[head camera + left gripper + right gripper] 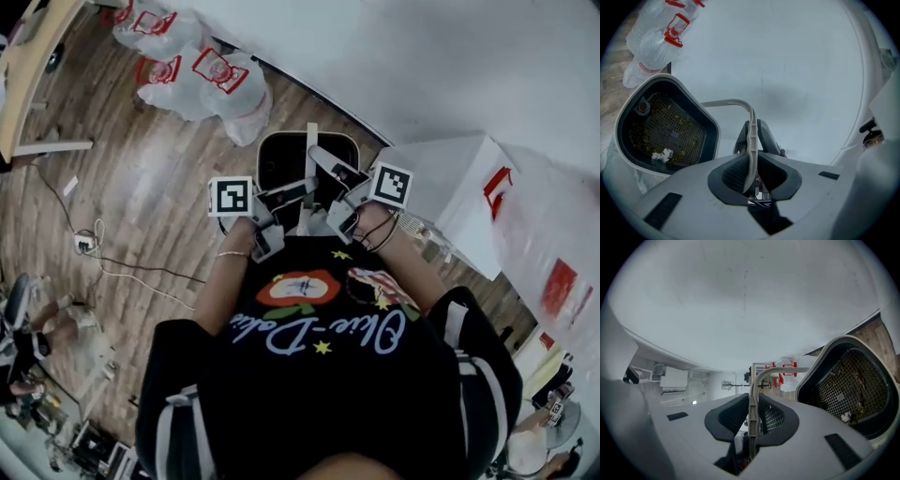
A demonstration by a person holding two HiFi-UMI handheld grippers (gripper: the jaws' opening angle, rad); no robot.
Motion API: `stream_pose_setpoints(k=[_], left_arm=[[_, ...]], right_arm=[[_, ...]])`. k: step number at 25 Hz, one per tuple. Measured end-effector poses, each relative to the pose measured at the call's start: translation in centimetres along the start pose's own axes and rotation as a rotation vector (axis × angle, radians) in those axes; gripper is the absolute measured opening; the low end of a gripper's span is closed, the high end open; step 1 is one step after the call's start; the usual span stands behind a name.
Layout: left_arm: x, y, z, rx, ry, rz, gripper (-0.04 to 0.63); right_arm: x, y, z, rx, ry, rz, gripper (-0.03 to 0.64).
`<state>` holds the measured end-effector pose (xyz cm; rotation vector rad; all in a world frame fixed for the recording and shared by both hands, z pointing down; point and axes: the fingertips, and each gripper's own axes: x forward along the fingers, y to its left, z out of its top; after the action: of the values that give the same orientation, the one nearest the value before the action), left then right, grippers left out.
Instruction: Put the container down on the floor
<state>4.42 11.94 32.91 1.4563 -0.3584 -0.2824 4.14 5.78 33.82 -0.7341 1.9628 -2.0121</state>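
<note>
The container (281,155) is a dark bin with a pale rim, a mesh insert and bits of debris inside; it hangs over the wooden floor in front of me. Its thin pale handle (311,150) arches above it. My left gripper (286,195) and right gripper (330,174) are both shut on that handle, side by side. In the left gripper view the handle (751,136) runs between the pads of the left gripper (751,164), with the container (665,126) at the left. In the right gripper view the right gripper (753,416) clamps the handle (753,394), with the container (848,385) at the right.
A white wall (422,47) stands just beyond the container. Clear plastic bags with red print (202,80) lie at the back left and a white box (459,192) sits at the right. A power strip with cable (84,242) lies on the floor at the left.
</note>
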Motion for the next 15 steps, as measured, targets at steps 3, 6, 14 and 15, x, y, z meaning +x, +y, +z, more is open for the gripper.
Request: stream_pose_setpoints(k=[3,6,14,15], left_arm=[[0.2,0.2,0.2,0.01,0.038,0.018,0.055],[0.5,-0.1,0.4,0.006,0.067,0.011,0.055],[0.3,1.1,1.3,0.047,0.145,0.023,0.055],[0.3,1.5,1.3,0.052,0.157,0.04,0.055]], right_arm=[[-0.2,-0.1,0.5,0.006,-0.037,0.006,0.057],[-0.3,0.0,0.9,0.01,-0.068,0.01,0.057],[0.2,-0.8,1.3,0.003,-0.141,0.013,0.057],[0.1,-0.9,1.4,0.005,-0.153,0.017,0.057]])
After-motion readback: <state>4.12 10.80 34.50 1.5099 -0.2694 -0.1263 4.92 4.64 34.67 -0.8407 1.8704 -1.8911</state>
